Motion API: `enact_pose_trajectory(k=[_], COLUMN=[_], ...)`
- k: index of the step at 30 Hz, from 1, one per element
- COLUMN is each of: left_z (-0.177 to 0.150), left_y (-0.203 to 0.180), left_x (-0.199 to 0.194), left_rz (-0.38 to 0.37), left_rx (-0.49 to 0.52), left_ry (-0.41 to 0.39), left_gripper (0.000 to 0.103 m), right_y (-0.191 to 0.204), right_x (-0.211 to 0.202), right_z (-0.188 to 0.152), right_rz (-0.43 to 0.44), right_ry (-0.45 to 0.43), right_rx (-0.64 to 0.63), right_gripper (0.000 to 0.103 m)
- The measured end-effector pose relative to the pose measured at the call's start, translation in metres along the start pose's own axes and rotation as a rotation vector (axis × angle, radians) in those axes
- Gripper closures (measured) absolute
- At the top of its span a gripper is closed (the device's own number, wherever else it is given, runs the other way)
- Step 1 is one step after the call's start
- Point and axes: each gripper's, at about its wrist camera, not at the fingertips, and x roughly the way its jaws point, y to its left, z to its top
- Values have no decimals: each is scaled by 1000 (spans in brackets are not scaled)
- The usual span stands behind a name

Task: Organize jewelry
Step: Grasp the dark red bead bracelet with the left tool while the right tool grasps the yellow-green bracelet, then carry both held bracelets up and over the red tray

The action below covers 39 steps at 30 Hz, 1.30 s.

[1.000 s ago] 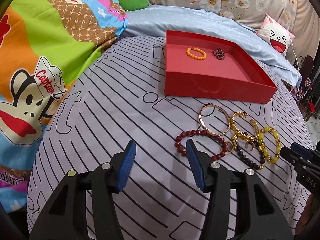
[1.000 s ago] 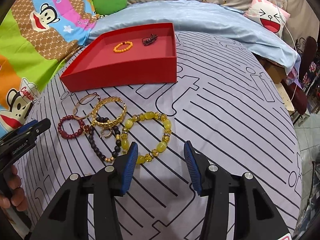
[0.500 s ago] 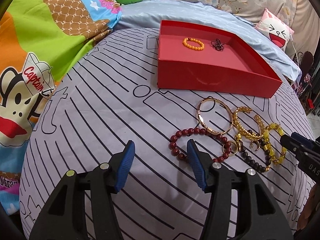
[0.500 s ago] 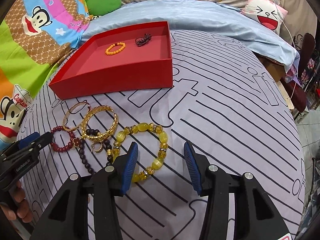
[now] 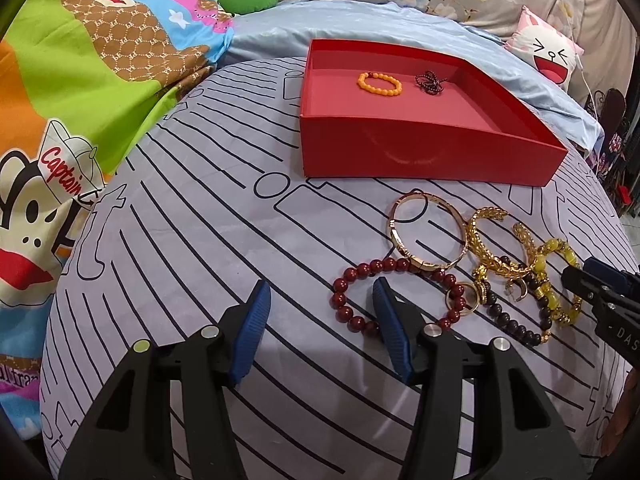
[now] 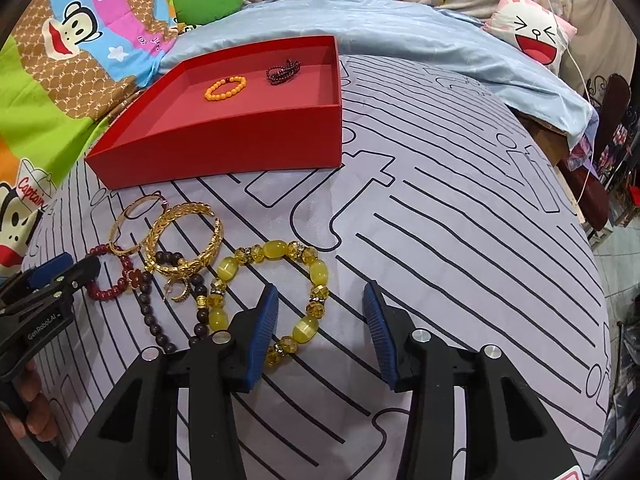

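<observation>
Red tray [image 5: 420, 158] holds an orange bead bracelet [image 5: 379, 83] and a dark chain [image 5: 430, 80], sorted. In front of the tray, unsorted bracelets lie tangled: maroon beads [image 5: 360, 280], gold bangle [image 5: 428, 236], yellow beads [image 6: 280, 280]. Left gripper [image 5: 320, 320] and right gripper [image 6: 318, 320] hover with fingers apart, empty. Overlaps hide the clasps.
</observation>
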Motion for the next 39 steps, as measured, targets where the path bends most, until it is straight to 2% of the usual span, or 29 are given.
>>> enact_pose_trajectory(k=[2,8,12,16,25,39], left_z=[1,1,1,-1,-8,3], left_y=[-2,-4,-4,-4,-2,-10], left_x=[0,-2,-4,-5,-14,-65], left_rz=[-1,-24,-60,-86,-136,-198], left_rx=[3,-1,-4,-7,-29,-6], left_ry=[0,-2,3,11,38,-10], left_gripper=[54,66,84,95,95,95], right_y=[-1,-2,-1,1,-6,-7], right_x=[0,-1,-3,-5,-13,-65], right_z=[-1,-2,-3,-4,-11,4], right_rz=[-4,-1,10,25,66,108], right_ry=[-3,-4,0,8,22,-75], right_rx=[-3,-5,-9,-7,34,32], right_gripper=[66,76,85,94,94,94])
